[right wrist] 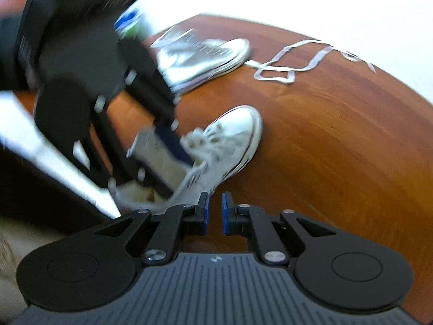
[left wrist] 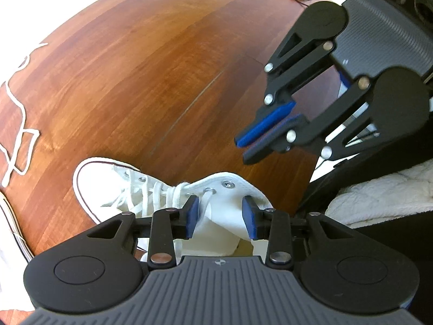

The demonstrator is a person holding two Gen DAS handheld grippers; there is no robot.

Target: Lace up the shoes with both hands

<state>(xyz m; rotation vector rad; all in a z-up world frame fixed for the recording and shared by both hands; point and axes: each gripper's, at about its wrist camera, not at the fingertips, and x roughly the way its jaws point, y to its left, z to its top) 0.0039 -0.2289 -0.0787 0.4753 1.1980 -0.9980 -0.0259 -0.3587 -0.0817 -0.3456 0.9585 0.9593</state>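
Straddling the ankle collar of the white sneaker [left wrist: 130, 189] with the left claw [left wrist: 220, 216], blue pads either side of the canvas, contact hard to call. Right claw [left wrist: 250, 145] hanging above the wooden table [left wrist: 151, 75], nearly clenched on nothing. Sneaker sitting near the table's front edge, loose lace [left wrist: 19, 140] off to its left, second shoe [right wrist: 205, 57] further back

Left hand-held gripper [left wrist: 220, 216] straddles the white shoe's [left wrist: 135, 189] tongue — pads apart.
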